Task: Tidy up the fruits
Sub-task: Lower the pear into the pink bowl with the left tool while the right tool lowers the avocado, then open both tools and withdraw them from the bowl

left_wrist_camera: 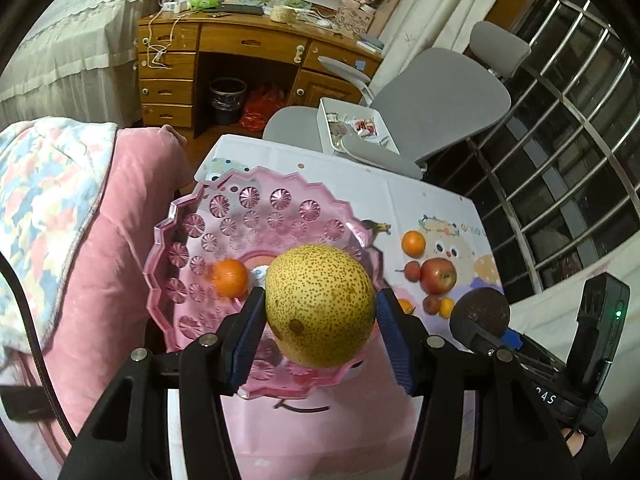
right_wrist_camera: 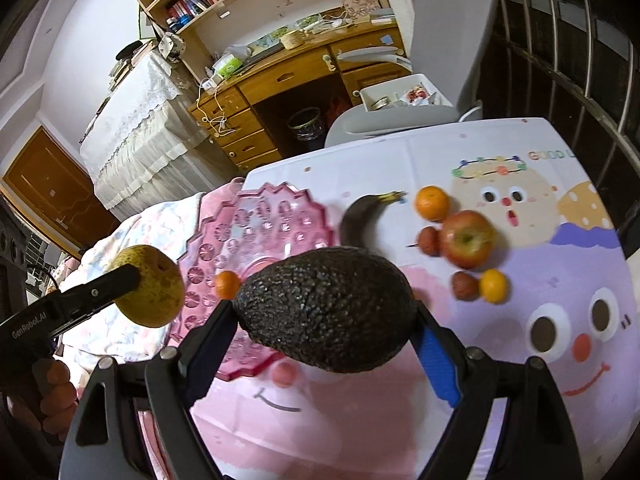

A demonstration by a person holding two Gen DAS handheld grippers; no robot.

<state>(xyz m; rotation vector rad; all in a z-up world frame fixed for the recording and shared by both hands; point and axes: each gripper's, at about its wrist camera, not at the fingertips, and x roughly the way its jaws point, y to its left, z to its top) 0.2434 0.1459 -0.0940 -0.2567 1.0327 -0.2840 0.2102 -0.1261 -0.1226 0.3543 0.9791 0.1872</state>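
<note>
Left gripper point(left_wrist_camera: 320, 308) clamps one round yellow pear point(left_wrist_camera: 320, 304), speckled brown skin, pads pressed on both sides, held in the air over the near rim of the pink bowl point(left_wrist_camera: 172, 216). Right gripper point(right_wrist_camera: 326, 312) grips one dark avocado point(right_wrist_camera: 326, 308), pebbly skin, oval, lengthwise between the pads, held above the table's near-middle, just right of the bowl. The bowl is translucent pink plastic with a zigzag rim and pressed flower rosettes, and sits at the table's left edge; one small smooth orange mandarin point(left_wrist_camera: 230, 278) lies inside it near the centre. The table wears a glossy cartoon-print tablecloth point(right_wrist_camera: 560, 280) with faces. Loose on it toward the right side: one red apple point(right_wrist_camera: 468, 238), one larger mandarin point(right_wrist_camera: 432, 203) behind it, two small reddish-brown fruits point(right_wrist_camera: 429, 241), one smaller orange citrus point(right_wrist_camera: 494, 286), and one blackened banana point(right_wrist_camera: 356, 220) beside the bowl's right rim, partly hidden by the avocado. The pear blocks part of the bowl in the left wrist view. Beyond the far edge there is a grey office chair point(left_wrist_camera: 440, 104) carrying a white tray point(left_wrist_camera: 352, 124), and a wooden desk point(left_wrist_camera: 248, 40). Pink bedding point(left_wrist_camera: 132, 216) lies off the left edge, window bars point(left_wrist_camera: 560, 120) to the right.
</note>
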